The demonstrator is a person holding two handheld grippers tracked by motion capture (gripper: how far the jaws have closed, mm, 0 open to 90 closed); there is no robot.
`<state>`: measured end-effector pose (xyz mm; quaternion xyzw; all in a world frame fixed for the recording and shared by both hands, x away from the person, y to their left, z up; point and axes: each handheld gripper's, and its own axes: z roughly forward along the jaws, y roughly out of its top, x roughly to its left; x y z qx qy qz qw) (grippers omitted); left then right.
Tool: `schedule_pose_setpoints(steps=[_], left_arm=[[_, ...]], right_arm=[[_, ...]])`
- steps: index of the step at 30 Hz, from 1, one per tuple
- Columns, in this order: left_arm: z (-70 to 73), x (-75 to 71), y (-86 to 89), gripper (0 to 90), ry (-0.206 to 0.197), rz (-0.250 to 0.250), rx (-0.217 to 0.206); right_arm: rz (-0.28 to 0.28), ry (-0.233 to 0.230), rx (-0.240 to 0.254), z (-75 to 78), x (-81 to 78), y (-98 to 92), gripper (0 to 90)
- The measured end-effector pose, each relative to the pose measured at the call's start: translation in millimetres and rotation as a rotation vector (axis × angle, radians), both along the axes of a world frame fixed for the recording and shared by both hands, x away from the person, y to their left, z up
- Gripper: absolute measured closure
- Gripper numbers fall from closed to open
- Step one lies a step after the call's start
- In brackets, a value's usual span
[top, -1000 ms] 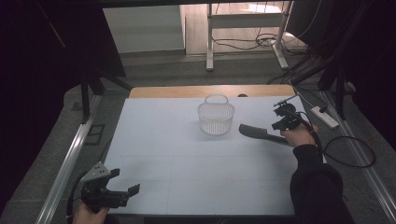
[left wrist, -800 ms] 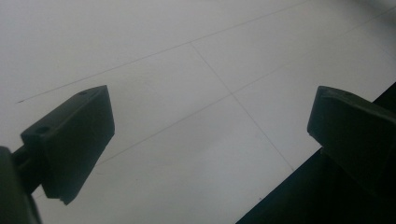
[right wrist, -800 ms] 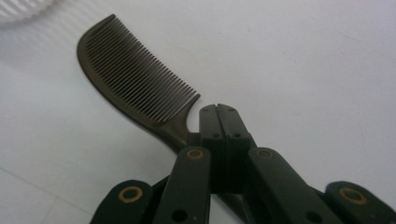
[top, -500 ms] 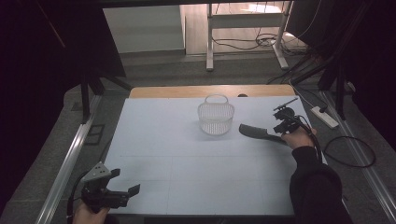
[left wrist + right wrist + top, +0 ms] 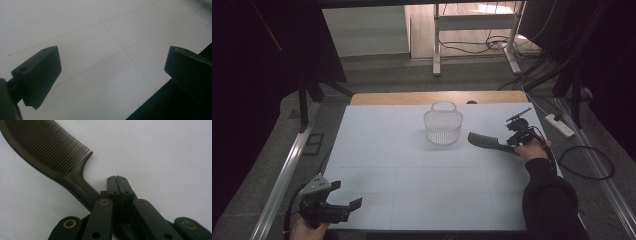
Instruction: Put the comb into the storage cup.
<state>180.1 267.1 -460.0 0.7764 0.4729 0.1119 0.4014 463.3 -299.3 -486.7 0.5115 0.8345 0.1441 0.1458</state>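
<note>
Gripping the handle of a dark comb (image 5: 486,141), the right gripper (image 5: 515,141) sits right of centre in the high view, its jaws closed tight together. In the right gripper view the jaws meet with no gap while the comb (image 5: 53,152) runs up toward the upper left of the frame, its handle passing under the gripper's links; whether the pads truly pinch the handle or only press beside it cannot be told for certain, though the comb looks held. The comb lies low over the white table (image 5: 412,165), its toothed end pointing toward a small white basket (image 5: 443,125) that stands upright just left of it, near but apart.

The left gripper (image 5: 343,210) rests at the lower left of the high view, jaws wide apart and holding nothing; its own view shows bare table (image 5: 105,37) between them.

Judging from this, the pick-up looks done and the comb is not yet in the basket. Carrying it over the rim and letting go seems to be what remains.
</note>
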Motion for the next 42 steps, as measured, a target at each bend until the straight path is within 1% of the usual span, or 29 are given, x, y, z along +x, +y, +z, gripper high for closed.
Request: schedule_pose_setpoints(steps=[7,17,22,26,31,34,37,38,40,42], left_arm=[[0.0,-0.1,0.0,2.0,-0.001,-0.001,-0.001],[0.2,-0.1,0.2,2.0,-0.001,-0.001,-0.002],[0.1,0.0,0.5,2.0,-0.001,-0.001,-0.004],[0.1,0.1,0.3,2.0,-0.001,-0.001,-0.004],[0.1,0.2,0.2,2.0,-0.001,-0.002,-0.004],[0.2,0.1,0.3,2.0,-0.002,-0.002,-0.004],[0.2,0.1,0.2,2.0,-0.002,-0.002,-0.003],[0.2,0.1,0.2,2.0,-0.002,-0.003,-0.003],[0.2,0.1,0.2,2.0,-0.002,-0.003,-0.004],[0.2,0.1,0.2,2.0,-0.002,-0.003,-0.004]], right_arm=[[0.003,0.019,0.016,-0.6,-4.3,-3.1,89.4],[0.018,0.042,0.024,-2.4,-18.2,-3.6,89.4],[0.016,0.045,0.037,-2.2,-21.9,-5.1,89.4],[0.012,0.047,0.037,-2.6,-23.2,-5.0,89.4],[0.011,0.039,0.043,-1.8,-23.4,-6.8,89.4],[0.005,0.025,0.05,1.3,-24.2,-8.5,89.0],[0.003,0.004,0.068,7.6,-27.0,-11.4,88.2],[-0.002,-0.014,0.084,12.5,-29.5,-13.6,87.2],[-0.003,-0.018,0.088,14.6,-30.7,-14.4,86.8],[-0.004,-0.031,0.103,19.3,-33.8,-16.4,85.3]])
